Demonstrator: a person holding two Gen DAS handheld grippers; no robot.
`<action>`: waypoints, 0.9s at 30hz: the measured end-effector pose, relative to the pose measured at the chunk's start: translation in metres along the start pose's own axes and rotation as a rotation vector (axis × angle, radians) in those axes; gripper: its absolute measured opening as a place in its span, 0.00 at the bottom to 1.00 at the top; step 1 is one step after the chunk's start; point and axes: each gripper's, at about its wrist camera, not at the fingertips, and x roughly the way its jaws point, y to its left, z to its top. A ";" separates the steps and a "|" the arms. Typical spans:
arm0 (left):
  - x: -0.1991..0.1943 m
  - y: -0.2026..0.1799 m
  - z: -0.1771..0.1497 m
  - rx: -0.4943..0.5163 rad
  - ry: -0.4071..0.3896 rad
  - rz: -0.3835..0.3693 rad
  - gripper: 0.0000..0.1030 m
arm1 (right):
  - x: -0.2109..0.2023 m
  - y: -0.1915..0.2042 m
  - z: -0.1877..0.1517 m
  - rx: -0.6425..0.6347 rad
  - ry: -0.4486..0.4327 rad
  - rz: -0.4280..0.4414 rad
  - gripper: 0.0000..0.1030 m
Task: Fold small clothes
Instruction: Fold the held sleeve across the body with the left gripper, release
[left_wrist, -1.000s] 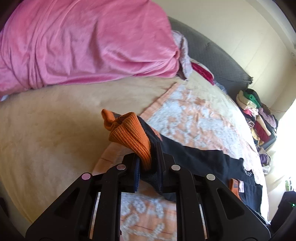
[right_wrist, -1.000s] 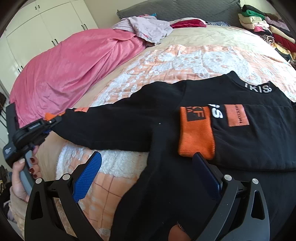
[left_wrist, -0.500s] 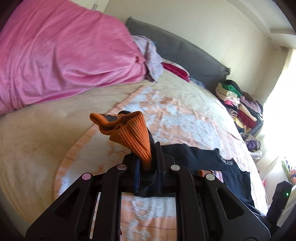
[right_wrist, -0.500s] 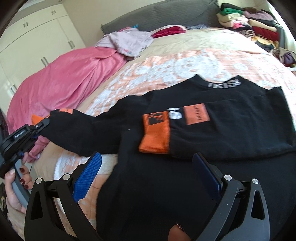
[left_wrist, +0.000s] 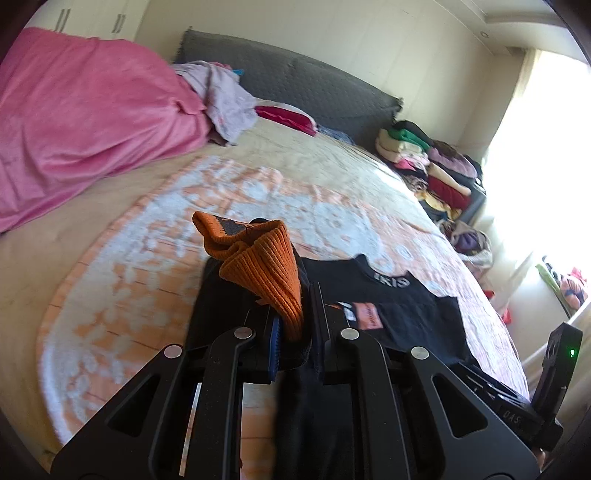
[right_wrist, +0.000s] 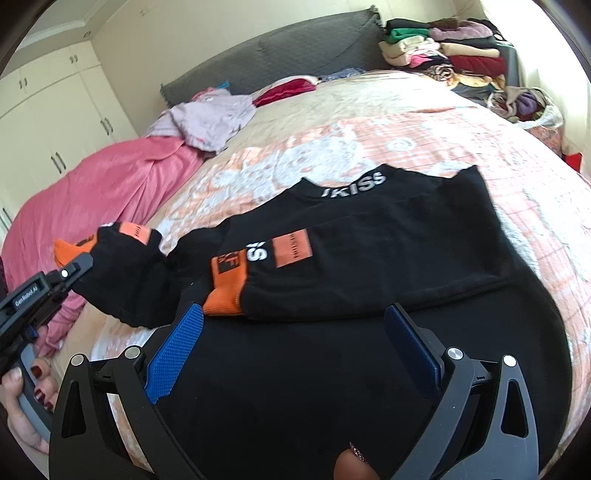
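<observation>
A black sweater (right_wrist: 388, 251) with orange patches and a white-lettered collar lies flat on the bed. One sleeve is folded across its chest, its orange cuff (right_wrist: 225, 291) pointing towards me. My left gripper (left_wrist: 295, 306) is shut on the orange cuff (left_wrist: 258, 266) of the other sleeve and holds it lifted just off the bed. In the right wrist view that sleeve (right_wrist: 129, 273) hangs slack from the left gripper (right_wrist: 70, 273) at the sweater's left side. My right gripper (right_wrist: 295, 332) stands open above the sweater's lower part, with nothing between its blue pads (right_wrist: 173, 350).
An orange-and-white patterned blanket (left_wrist: 147, 258) lies under the sweater. A pink duvet (left_wrist: 81, 122) is heaped on the left and lilac clothes (right_wrist: 210, 118) lie by the grey headboard (left_wrist: 295, 85). A stack of folded clothes (left_wrist: 436, 166) stands at the far right.
The left gripper has carried the cuff in towards the sweater's body, so the stretched sleeve has gone slack. The right gripper has drawn back, still open, and more of the sweater shows.
</observation>
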 end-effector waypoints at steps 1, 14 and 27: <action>0.002 -0.007 -0.002 0.012 0.004 -0.005 0.07 | -0.004 -0.005 0.000 0.011 -0.007 -0.005 0.95; 0.036 -0.075 -0.030 0.128 0.113 -0.101 0.07 | -0.040 -0.062 -0.002 0.110 -0.082 -0.099 0.95; 0.067 -0.117 -0.067 0.225 0.263 -0.179 0.11 | -0.059 -0.099 -0.006 0.180 -0.111 -0.162 0.95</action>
